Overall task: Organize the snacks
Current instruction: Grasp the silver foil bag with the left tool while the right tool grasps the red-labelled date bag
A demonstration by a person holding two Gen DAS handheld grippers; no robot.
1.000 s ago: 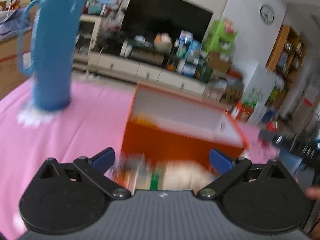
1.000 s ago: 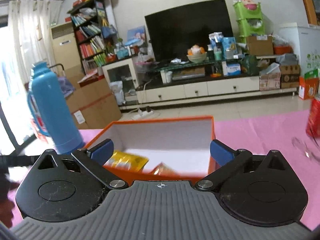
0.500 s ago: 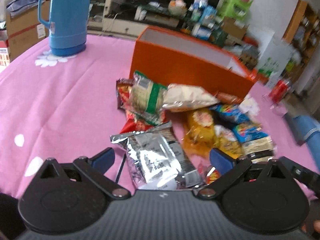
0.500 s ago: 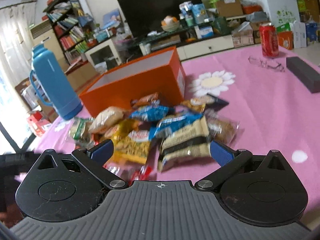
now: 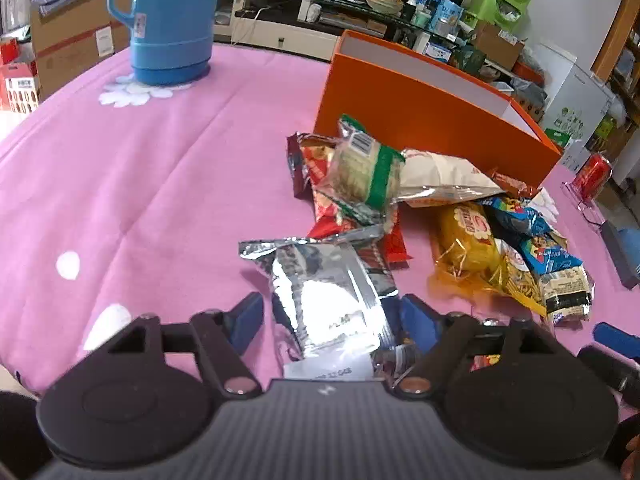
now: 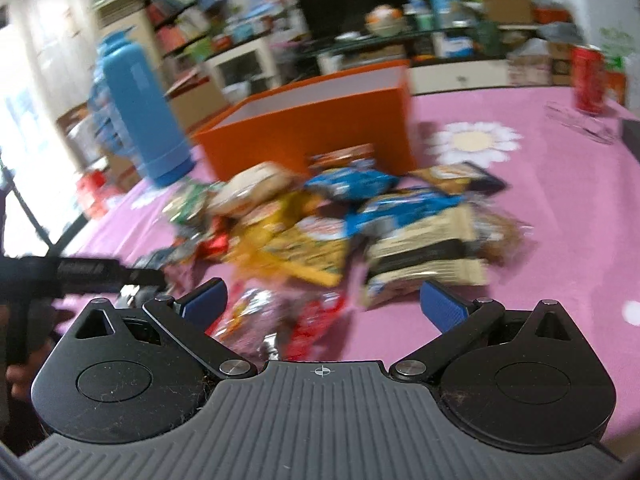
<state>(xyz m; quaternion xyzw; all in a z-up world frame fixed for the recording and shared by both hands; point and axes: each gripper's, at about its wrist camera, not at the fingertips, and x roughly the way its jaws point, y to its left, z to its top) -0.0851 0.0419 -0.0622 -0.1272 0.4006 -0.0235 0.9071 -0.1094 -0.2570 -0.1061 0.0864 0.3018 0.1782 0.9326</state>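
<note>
We see a pink cloth [image 5: 140, 168] over the table, living-room clutter behind. Snacks [image 5: 420, 216] heap at centre before the orange box [image 5: 420, 128]; bare cloth lies left. Our left gripper [image 5: 332, 316] is closing around a silver packet [image 5: 324, 300], pads apart from it; our right gripper [image 6: 320, 300] is spread wide, empty.

A table under a pink cloth [image 5: 152, 184] with white flower prints fills both views. On it stand a blue thermos [image 5: 172, 20] at upper left, an orange box [image 5: 420, 128] at upper centre and a red can [image 5: 594, 172] at right. Loose snack packets [image 5: 400, 220] lie heaped mid-frame.
</note>
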